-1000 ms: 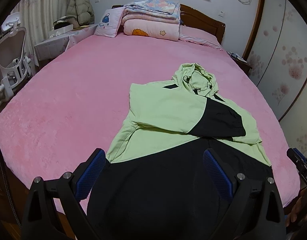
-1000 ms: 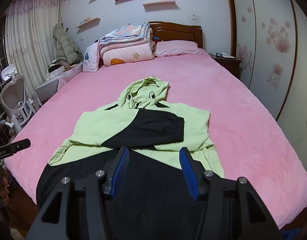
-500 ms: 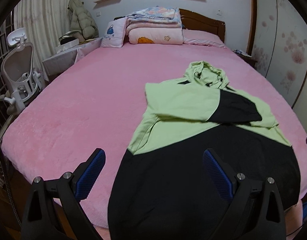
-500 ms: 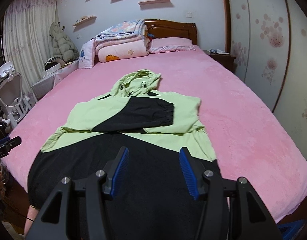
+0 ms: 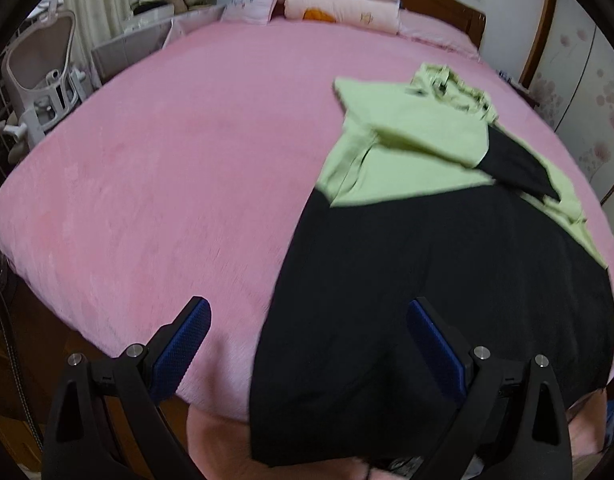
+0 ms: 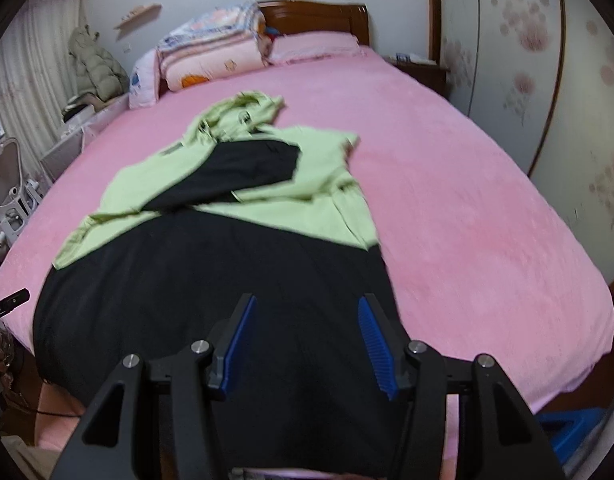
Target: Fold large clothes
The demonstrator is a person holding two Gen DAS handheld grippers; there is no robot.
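Hoodie [image 6: 211,264] lies flat on the pink bed [image 6: 467,216], sleeves folded across its chest. Left gripper [image 5: 307,344] gapes wide, right gripper [image 6: 303,344] half-spread, both empty above the black hem; next likely calls for pinching both hem corners.

A pink-covered bed [image 6: 467,208] carries a green-and-black hoodie [image 6: 211,264] at the near edge, folded quilts [image 6: 215,56] and a pillow [image 6: 311,46] at the far end.
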